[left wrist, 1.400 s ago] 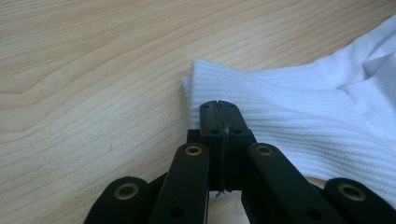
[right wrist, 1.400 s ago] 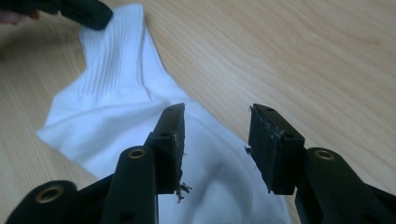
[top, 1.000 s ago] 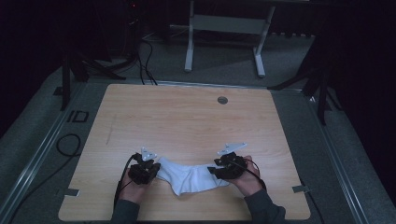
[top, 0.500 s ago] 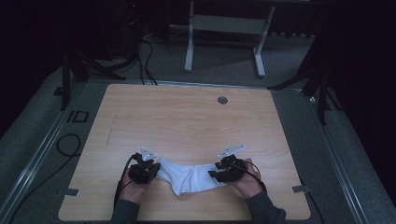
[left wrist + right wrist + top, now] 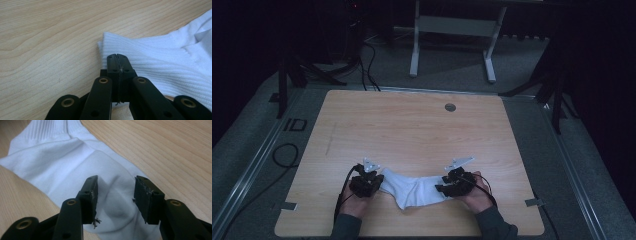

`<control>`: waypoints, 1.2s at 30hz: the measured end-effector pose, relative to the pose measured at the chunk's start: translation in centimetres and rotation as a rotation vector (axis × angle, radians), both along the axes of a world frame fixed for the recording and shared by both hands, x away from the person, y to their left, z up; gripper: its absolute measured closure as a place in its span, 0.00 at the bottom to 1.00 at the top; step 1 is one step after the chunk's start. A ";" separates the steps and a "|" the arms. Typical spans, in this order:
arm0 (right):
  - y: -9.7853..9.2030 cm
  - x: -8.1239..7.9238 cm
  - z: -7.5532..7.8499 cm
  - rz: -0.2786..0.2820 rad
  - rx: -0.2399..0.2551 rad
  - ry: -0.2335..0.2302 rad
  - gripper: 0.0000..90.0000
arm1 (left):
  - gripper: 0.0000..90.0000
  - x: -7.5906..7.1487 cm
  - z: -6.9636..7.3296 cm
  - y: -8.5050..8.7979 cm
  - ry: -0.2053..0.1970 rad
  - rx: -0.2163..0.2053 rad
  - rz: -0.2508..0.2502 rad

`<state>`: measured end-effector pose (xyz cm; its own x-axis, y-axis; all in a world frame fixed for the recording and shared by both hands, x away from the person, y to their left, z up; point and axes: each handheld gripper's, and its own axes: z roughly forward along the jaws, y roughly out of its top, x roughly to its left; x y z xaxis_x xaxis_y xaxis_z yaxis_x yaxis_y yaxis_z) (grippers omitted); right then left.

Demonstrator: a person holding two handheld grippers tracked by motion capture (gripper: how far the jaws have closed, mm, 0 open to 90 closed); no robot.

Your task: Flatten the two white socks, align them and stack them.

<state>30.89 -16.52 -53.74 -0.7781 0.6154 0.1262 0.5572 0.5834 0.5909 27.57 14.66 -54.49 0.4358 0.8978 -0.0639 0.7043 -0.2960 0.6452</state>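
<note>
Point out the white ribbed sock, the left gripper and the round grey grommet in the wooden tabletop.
white ribbed sock (image 5: 414,189), high view, the middle of its body.
left gripper (image 5: 117,57), left gripper view, tips of its closed jaws at the sock's ribbed cuff.
round grey grommet (image 5: 450,107), high view, its centre, at the table's far edge.

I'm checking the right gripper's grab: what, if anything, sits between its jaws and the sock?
Nothing visible does. The right gripper stands with its jaws apart right over the toe end of the white sock, only air between. The left gripper is shut at the ribbed cuff end.
</note>
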 end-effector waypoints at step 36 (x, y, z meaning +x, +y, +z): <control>-0.7 -0.1 -0.7 -0.037 -0.052 -0.032 0.80 | 1.00 0.1 -0.1 0.0 -0.003 -0.003 -0.006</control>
<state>30.78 -17.23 -54.47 -0.7581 0.6485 0.0690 0.5603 0.5934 0.5779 27.62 14.71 -54.58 0.4416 0.8948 -0.0654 0.7007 -0.2985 0.6480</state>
